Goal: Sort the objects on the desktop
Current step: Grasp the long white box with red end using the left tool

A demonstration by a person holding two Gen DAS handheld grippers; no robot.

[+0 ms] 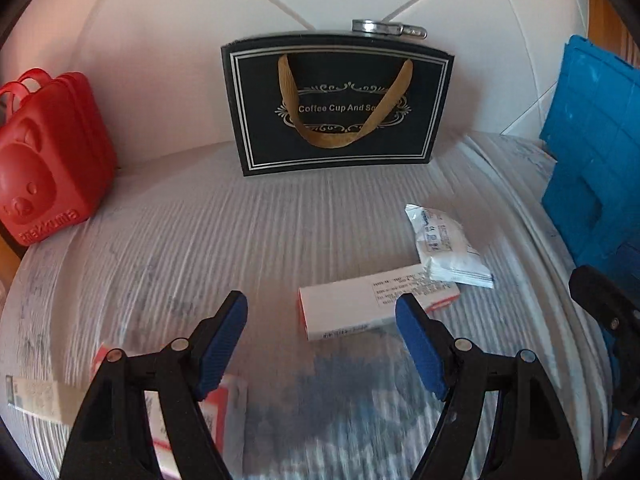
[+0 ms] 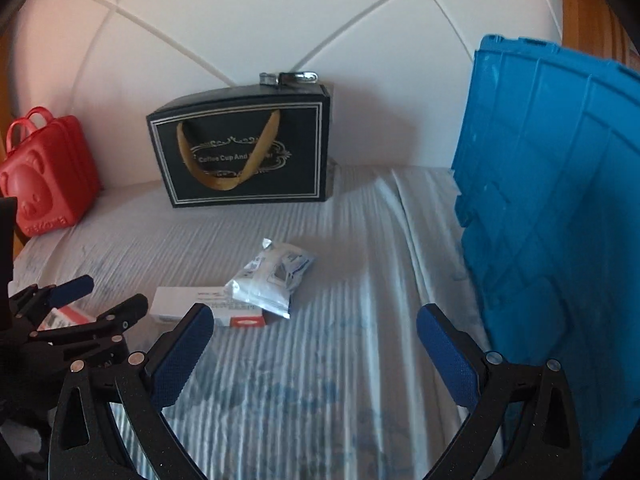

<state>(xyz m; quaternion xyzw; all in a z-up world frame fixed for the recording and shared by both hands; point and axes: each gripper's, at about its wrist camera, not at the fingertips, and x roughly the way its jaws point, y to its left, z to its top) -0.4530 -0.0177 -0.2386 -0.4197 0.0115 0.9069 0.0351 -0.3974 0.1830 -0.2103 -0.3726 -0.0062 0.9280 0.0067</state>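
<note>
Left wrist view: your left gripper (image 1: 322, 344) is spread wide, empty, above the white carton (image 1: 372, 306); your right gripper (image 2: 314, 354) likewise wide, holding nothing, beside the blue crate (image 2: 560, 216).

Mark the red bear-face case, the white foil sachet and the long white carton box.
Red plastic bear-face case (image 1: 44, 168): left wrist view, on its embossed front face.
White crinkled foil sachet (image 2: 270, 280): right wrist view, on its middle.
Long white carton box with red end (image 1: 360, 306): left wrist view, on its top face.

White packet (image 2: 269, 280) overlaps box (image 2: 200, 306) beside crate (image 2: 560, 220)
</note>
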